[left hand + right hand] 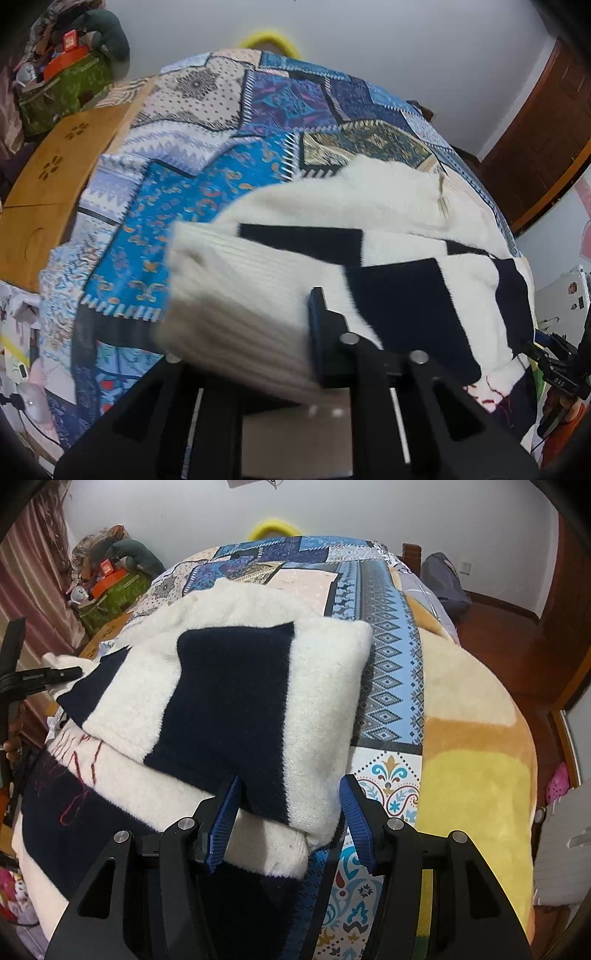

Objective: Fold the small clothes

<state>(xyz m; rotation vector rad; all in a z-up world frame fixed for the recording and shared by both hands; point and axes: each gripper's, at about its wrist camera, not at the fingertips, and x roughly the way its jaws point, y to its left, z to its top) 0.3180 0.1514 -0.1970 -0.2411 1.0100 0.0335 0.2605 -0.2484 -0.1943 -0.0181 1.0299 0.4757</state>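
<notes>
From the left wrist view, the left gripper (291,332) is clamped on a blurred white ribbed cuff (229,295) of the navy-and-white fleece sweater (388,229), which lies spread over the blue patchwork bedspread (177,192), with a wooden board (62,158) off to the bed's left side. From the right wrist view, the right gripper (290,812) stands with its blue pads (223,819) parted around the near edge of the sweater's folded-over panel (236,701), neither pad pressing the cloth, while the garment rests on the bedspread (388,664) beside a cream and yellow plush blanket (476,760).
</notes>
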